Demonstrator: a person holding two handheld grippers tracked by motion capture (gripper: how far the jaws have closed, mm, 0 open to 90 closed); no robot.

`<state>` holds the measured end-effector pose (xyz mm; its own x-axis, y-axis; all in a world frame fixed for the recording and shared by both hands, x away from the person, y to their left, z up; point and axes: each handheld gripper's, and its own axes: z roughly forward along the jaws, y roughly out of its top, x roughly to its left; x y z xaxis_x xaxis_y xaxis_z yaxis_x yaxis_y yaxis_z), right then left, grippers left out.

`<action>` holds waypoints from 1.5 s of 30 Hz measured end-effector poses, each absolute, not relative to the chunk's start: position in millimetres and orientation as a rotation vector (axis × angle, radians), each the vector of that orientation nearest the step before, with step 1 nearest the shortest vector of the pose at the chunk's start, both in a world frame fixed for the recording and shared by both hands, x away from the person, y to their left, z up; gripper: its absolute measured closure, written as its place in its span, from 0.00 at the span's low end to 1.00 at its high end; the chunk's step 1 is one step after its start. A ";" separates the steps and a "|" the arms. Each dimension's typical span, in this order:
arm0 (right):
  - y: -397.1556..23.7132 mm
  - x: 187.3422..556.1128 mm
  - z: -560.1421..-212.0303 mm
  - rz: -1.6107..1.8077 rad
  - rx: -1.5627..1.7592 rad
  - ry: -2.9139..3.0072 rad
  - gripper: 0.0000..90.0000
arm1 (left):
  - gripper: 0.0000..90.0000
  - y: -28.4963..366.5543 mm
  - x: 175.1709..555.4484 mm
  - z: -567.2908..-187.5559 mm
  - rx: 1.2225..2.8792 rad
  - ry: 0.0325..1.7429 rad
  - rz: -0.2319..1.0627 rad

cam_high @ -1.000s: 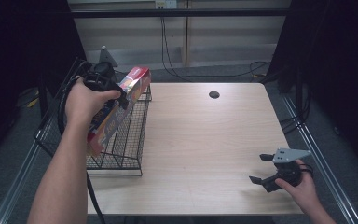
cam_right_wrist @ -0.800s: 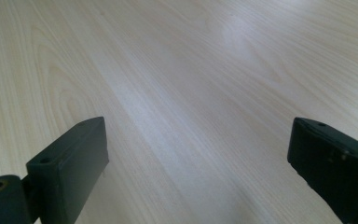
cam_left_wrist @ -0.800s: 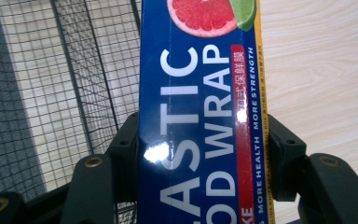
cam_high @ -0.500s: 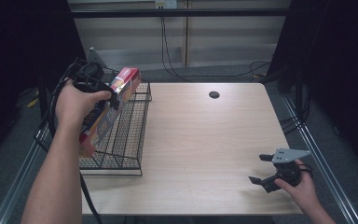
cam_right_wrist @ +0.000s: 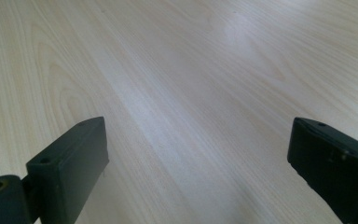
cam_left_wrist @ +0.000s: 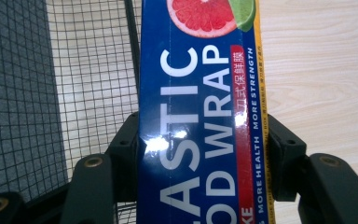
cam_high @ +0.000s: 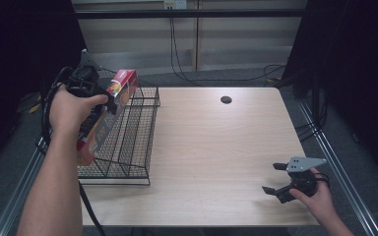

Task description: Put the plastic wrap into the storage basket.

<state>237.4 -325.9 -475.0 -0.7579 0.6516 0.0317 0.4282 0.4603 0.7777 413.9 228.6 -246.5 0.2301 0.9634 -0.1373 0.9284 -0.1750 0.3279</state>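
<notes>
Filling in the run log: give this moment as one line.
left hand-held gripper: shut on plastic wrap box, above wire basket | right hand-held gripper: open, over table

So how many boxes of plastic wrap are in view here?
1: the plastic food wrap box is clamped in the left gripper, held over the wire basket at the table's left edge. More could be hidden behind the forearm.

Blue box [cam_left_wrist: 198,116] reads "PLASTIC FOOD WRAP", partly cut off.
</notes>
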 end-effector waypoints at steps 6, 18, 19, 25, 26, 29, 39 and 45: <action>-326.2 237.7 -475.3 1.187 0.929 2.443 0.05 | 0.48 234.8 412.3 -245.2 2.135 1.786 0.146; -325.6 237.5 -475.1 1.188 0.928 2.437 0.05 | 0.48 246.7 409.5 -242.8 2.106 1.814 0.163; -325.5 237.4 -475.0 1.188 0.931 2.437 0.05 | 0.48 249.3 409.1 -242.4 2.103 1.817 0.165; -325.6 237.3 -474.8 1.189 0.931 2.434 0.05 | 0.47 256.6 407.0 -240.5 2.084 1.837 0.180; -325.4 237.3 -474.9 1.189 0.932 2.435 0.05 | 0.47 258.0 406.6 -240.0 2.080 1.841 0.172; -325.2 237.3 -474.5 1.185 0.928 2.437 0.05 | 0.47 261.3 406.1 -240.8 2.060 1.853 0.179; -325.1 237.4 -474.6 1.182 0.928 2.435 0.05 | 0.47 270.3 407.6 -253.3 2.038 1.903 0.198; -324.7 237.5 -474.8 1.183 0.932 2.432 0.05 | 0.47 272.0 409.4 -261.7 2.015 1.938 0.198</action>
